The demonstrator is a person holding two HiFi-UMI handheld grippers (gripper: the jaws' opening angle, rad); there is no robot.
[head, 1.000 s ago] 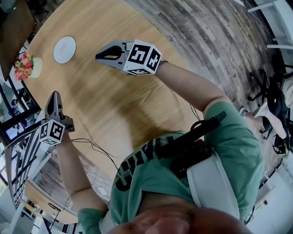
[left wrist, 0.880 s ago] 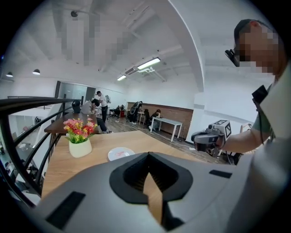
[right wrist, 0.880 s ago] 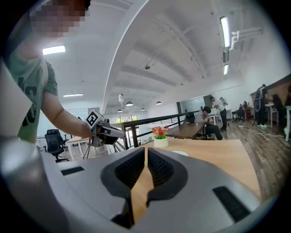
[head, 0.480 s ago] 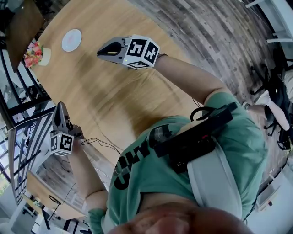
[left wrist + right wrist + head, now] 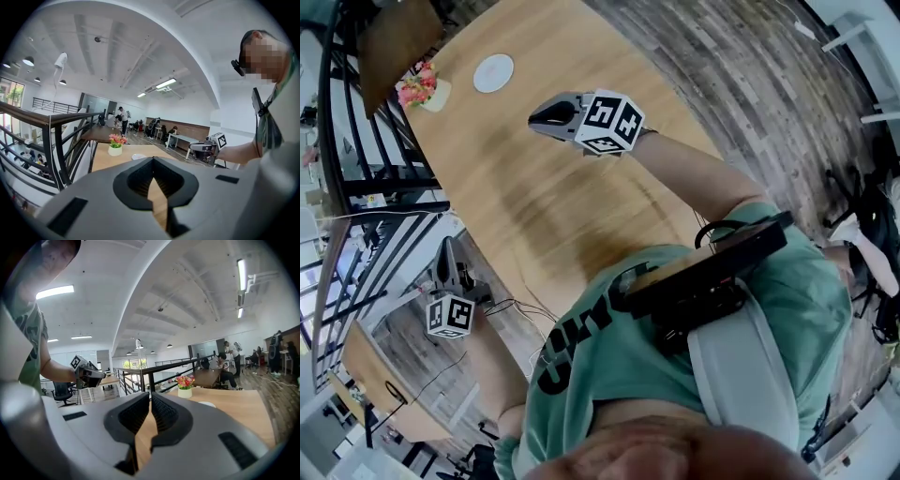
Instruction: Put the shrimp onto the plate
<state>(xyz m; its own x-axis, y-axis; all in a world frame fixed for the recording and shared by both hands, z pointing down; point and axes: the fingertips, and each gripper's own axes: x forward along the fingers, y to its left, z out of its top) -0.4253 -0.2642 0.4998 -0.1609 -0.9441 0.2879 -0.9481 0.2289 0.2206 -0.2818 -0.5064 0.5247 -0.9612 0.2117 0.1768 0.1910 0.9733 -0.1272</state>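
A small white plate [image 5: 493,72] lies at the far end of the round wooden table [image 5: 581,197]; it also shows as a pale disc, the plate [image 5: 139,156] and the plate [image 5: 205,404], in both gripper views. I cannot make out any shrimp. My right gripper [image 5: 536,117] hovers over the table's middle, pointing toward the plate, shut with nothing between its jaws [image 5: 150,393]. My left gripper [image 5: 445,248] is held beyond the table's near-left edge, beside the railing, also shut and empty [image 5: 152,159].
A pot of pink and orange flowers [image 5: 419,91] stands left of the plate near the table edge. A black metal railing [image 5: 375,187] runs along the table's left side. Cables [image 5: 520,309] hang at the near edge. People sit at desks in the background.
The left gripper has drawn back off the table edge toward the person's body. The head view has swung, so plate and flowers sit farther right in frame. The right gripper keeps hovering, still shut.
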